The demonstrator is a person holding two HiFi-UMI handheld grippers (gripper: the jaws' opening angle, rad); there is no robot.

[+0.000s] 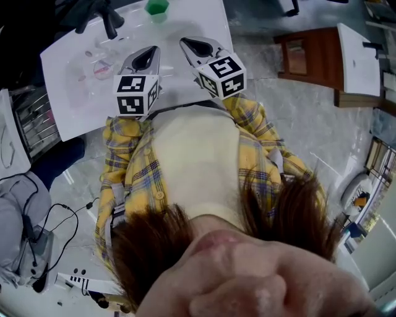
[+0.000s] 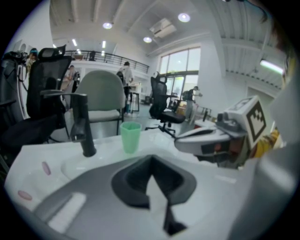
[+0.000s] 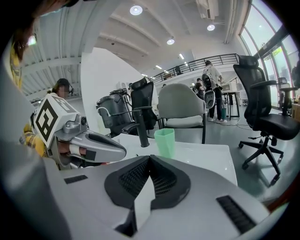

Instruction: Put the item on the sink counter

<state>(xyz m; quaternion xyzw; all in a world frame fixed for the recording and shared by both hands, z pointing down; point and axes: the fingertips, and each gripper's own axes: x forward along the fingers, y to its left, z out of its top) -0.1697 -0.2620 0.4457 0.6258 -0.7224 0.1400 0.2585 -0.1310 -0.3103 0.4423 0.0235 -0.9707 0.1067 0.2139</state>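
Observation:
A pale green cup (image 1: 156,7) stands upright on the white sink counter (image 1: 192,21) at its far edge, right of the black faucet (image 1: 104,20). The cup (image 2: 131,136) shows beyond the left jaws, and the cup (image 3: 164,142) also shows beyond the right jaws. My left gripper (image 1: 145,58) hangs over the counter's near part, shut with nothing in it. My right gripper (image 1: 195,45) is beside it, also shut and empty. Both are short of the cup and apart from it. In the left gripper view the right gripper (image 2: 212,138) lies to the right.
Small pink items (image 2: 45,168) lie by the shallow basin (image 1: 99,68). A wire rack (image 1: 34,121) stands left of the counter and a brown wooden table (image 1: 309,56) to the right. Office chairs (image 3: 180,108) stand behind the counter. Cables (image 1: 62,217) lie on the floor.

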